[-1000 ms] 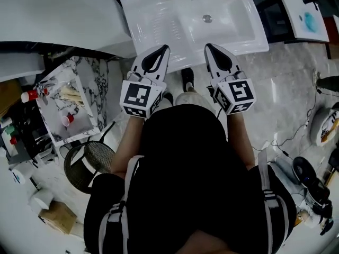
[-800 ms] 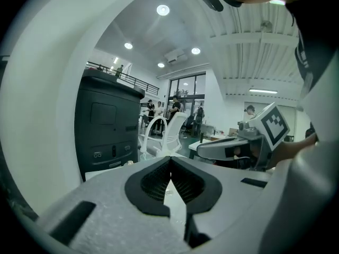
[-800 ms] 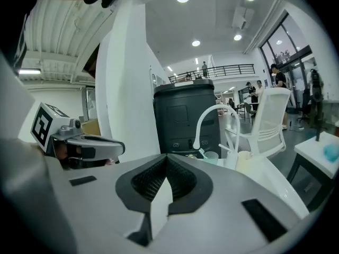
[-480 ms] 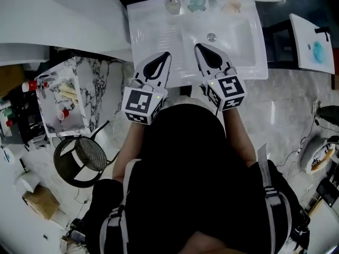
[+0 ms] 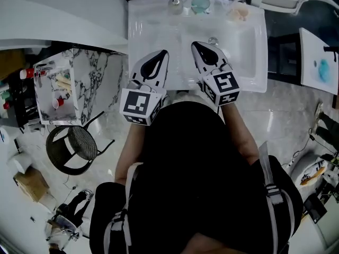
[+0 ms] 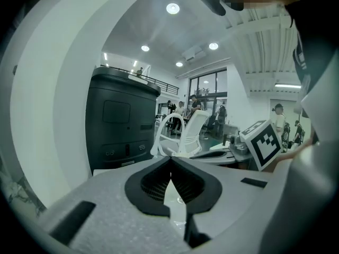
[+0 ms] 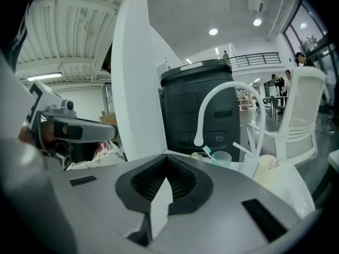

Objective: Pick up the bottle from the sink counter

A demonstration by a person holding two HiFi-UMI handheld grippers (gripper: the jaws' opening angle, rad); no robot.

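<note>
Grippers over sink (image 5: pixel 143 20), both empty.
Left gripper (image 5: pixel 162 53) and right gripper (image 5: pixel 195 45): jaws pressed together, nothing between.

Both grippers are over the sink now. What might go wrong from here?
1. Both the left gripper and right gripper are shut; arriving shut would likely shove the bottle rather than grip it.
2. The bottle stands close beside the cup, near the faucet; wide jaws may knock either.
</note>
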